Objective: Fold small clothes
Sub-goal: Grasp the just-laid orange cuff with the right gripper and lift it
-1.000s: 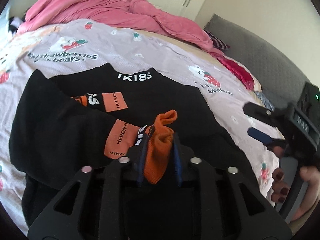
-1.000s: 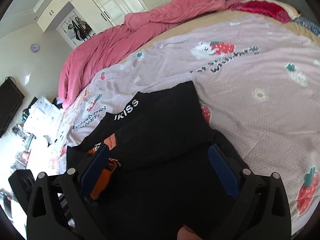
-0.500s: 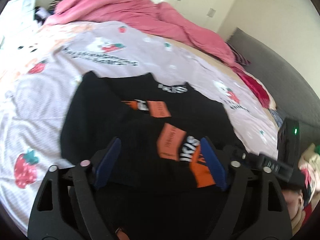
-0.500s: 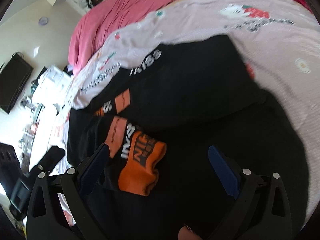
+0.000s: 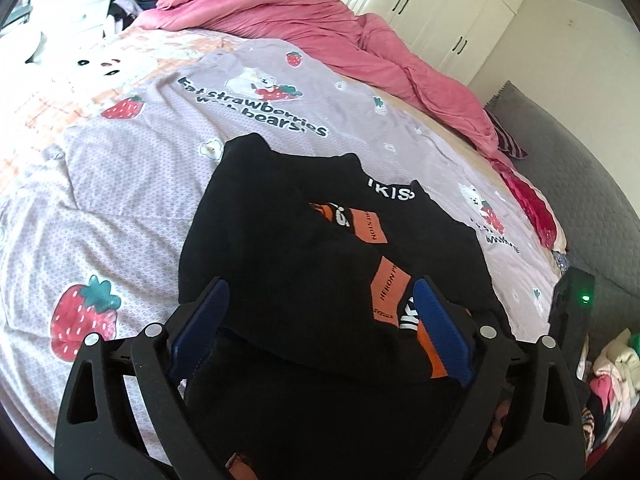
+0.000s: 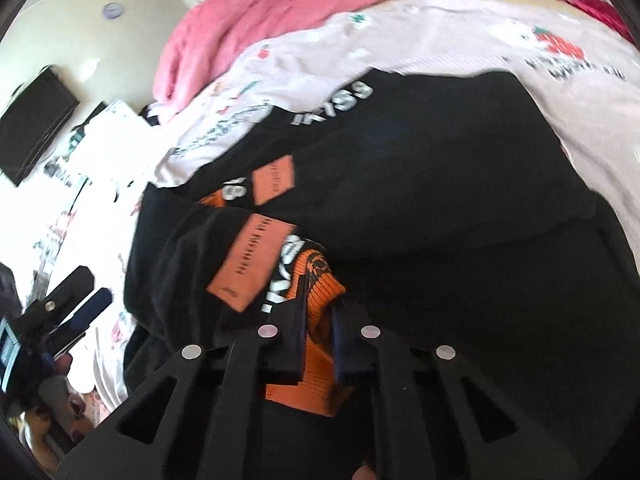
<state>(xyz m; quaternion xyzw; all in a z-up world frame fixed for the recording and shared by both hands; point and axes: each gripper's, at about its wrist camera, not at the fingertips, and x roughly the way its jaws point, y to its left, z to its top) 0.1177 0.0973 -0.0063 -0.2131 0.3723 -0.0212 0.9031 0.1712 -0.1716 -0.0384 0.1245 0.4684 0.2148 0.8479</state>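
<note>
Sweater (image 5: 304,248) in black lies spread on the bedspread (image 5: 132,168), which is pale lilac with strawberries and bears printed on it, and it sits toward the near right part of the bed, its white-lettered collar pointing to the far side. Both sleeves are folded in across the chest, so the orange patches and the orange cuff (image 6: 316,280) rest on top of the black body. My left gripper (image 5: 320,320) is spread wide, its two blue pads standing well apart above the near part of the sweater with nothing between them; black cloth and one orange-banded sleeve show in the gap below. My right gripper (image 6: 318,332) is pinched nearly closed, and the ribbed orange cuff is caught between its blue pads, with the orange knit showing both beyond the tips and behind them. This view is blurred, so I cannot tell how much of the sleeve is lifted off the body. In it my left gripper appears at the near left edge, well apart from the cuff. A rumpled pink duvet (image 5: 304,12) is heaped along the far side of the bed, with white wardrobe doors (image 5: 432,4) behind it.
</note>
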